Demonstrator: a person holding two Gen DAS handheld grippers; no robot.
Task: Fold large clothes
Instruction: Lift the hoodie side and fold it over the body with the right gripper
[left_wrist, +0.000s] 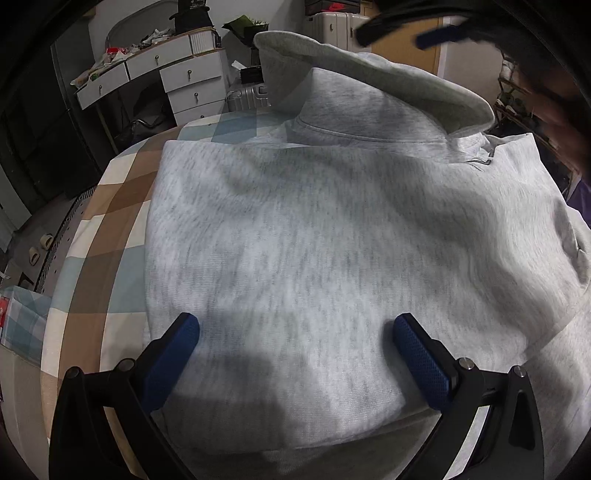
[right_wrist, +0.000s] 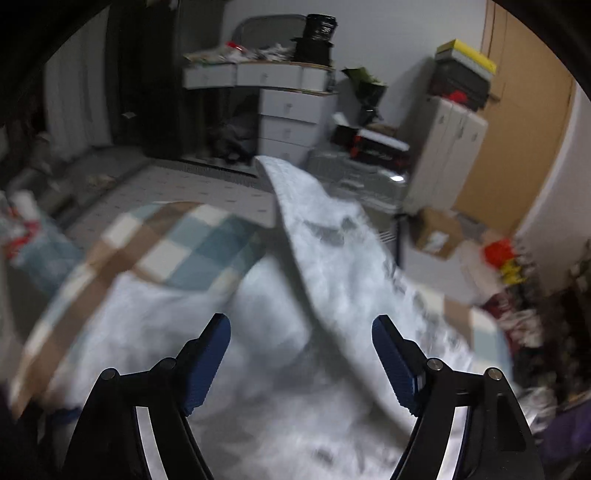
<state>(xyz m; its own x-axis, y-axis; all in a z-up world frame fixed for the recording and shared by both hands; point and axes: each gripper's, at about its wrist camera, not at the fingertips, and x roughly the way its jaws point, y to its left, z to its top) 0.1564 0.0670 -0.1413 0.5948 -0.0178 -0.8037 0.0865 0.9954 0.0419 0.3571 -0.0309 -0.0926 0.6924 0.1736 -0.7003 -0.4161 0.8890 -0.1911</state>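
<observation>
— Hoodie (left_wrist: 314, 240) under your left claw (left_wrist: 295, 354)?
— Yes, folded on the checked bed (left_wrist: 110, 221). Both my claws gape, empty; right claw (right_wrist: 301, 354) hovers over the hood (right_wrist: 332, 258). I'd pinch its edge, fold flat.

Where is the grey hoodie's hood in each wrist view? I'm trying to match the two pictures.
Left wrist view: the hood lies at the top centre, beyond the folded hoodie body, its opening toward the right.
Right wrist view: blurred by motion; a raised grey fold runs up the middle, probably the hood, but I cannot be sure.
Shared landmark: the white drawer desk, upper left in the left view, top centre in the right.
</observation>
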